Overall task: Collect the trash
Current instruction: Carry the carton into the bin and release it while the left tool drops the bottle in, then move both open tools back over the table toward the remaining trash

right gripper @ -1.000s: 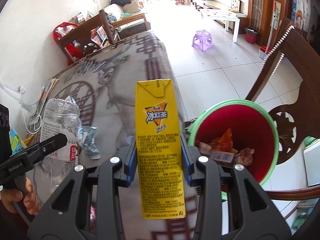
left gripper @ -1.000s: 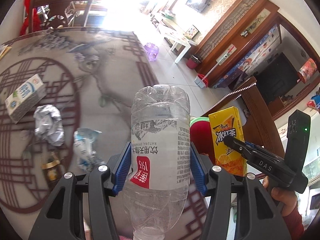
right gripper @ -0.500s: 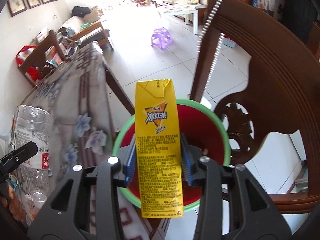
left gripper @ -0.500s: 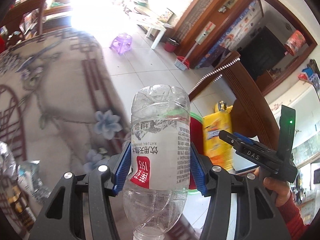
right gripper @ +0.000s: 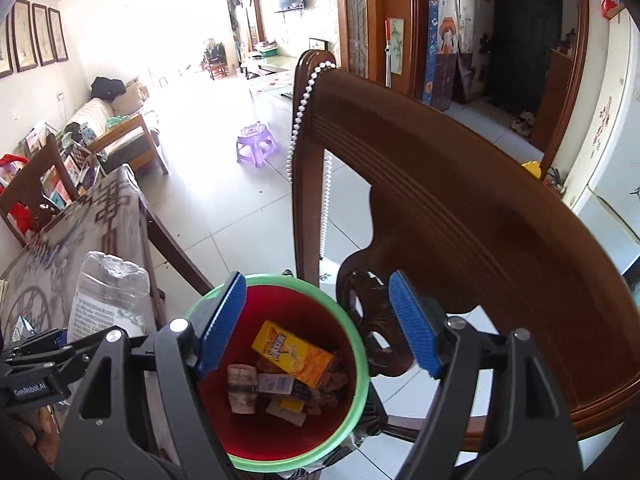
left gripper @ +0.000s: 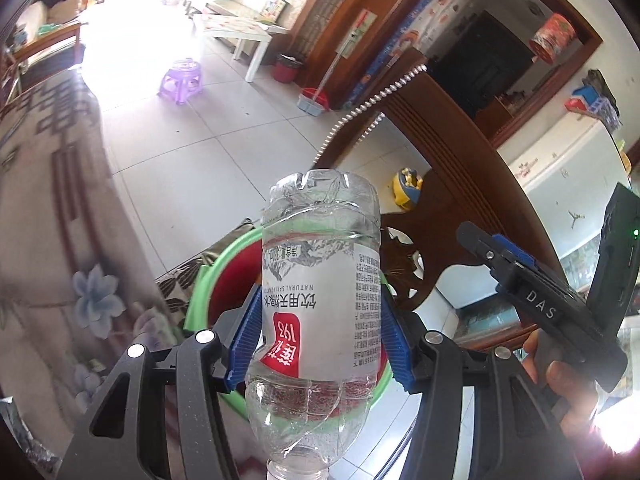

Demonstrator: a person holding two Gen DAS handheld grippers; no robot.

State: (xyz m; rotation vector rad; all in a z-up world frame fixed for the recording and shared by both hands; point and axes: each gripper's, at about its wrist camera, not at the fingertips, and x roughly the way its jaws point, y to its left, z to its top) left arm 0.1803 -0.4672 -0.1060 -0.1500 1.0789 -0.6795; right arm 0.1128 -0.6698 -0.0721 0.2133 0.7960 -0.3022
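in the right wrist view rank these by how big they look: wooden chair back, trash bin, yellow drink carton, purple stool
Largest to smallest, as they look:
1. wooden chair back
2. trash bin
3. yellow drink carton
4. purple stool
The carton and stool look close in size, and the stool is much farther away, so that order is unsure.

The bottle (left gripper: pixel 320 312) hides most of the red bin (left gripper: pixel 200 304) behind it, and its neck is cut off by the lower frame edge. Inside the bin, items beneath the yellow carton (right gripper: pixel 294 354) are too small to identify.
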